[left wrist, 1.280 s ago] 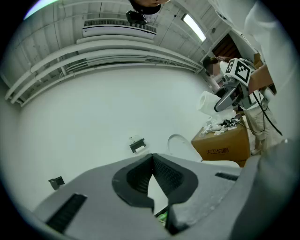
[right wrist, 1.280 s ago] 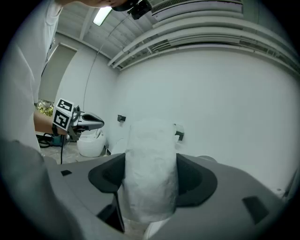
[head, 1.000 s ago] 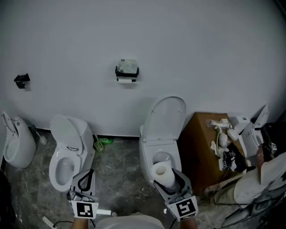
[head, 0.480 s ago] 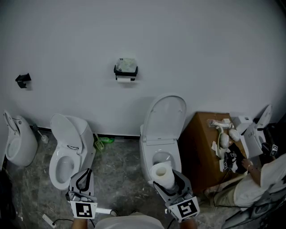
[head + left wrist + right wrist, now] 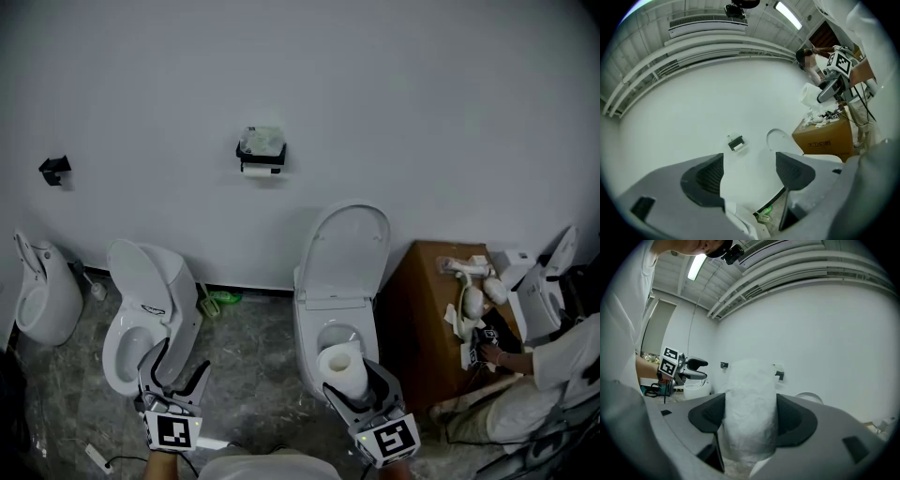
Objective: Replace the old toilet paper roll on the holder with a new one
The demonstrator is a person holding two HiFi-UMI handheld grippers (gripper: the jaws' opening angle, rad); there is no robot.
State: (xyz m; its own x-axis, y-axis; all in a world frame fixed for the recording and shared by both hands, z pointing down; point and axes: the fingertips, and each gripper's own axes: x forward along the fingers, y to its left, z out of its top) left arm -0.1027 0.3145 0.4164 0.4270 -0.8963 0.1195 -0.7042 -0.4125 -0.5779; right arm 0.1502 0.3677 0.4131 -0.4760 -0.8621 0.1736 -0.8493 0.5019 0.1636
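Lower left: left gripper (image 5: 178, 364), jaws just been opening, now wide apart, nothing between them, in front of small toilet (image 5: 141, 281). Upper centre-left, on the wall: holder (image 5: 262, 150) with old roll (image 5: 260, 170) in it. Lower centre: right gripper (image 5: 352, 380) clamped on new roll (image 5: 339, 366), upright, before lid-up toilet (image 5: 345, 248). Right: cardboard box (image 5: 417, 319).

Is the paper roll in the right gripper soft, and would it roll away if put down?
Probably soft and light: the roll looks like crinkled paper, so hard pressure from the pads may dent it. Being round, it would likely roll on its side.
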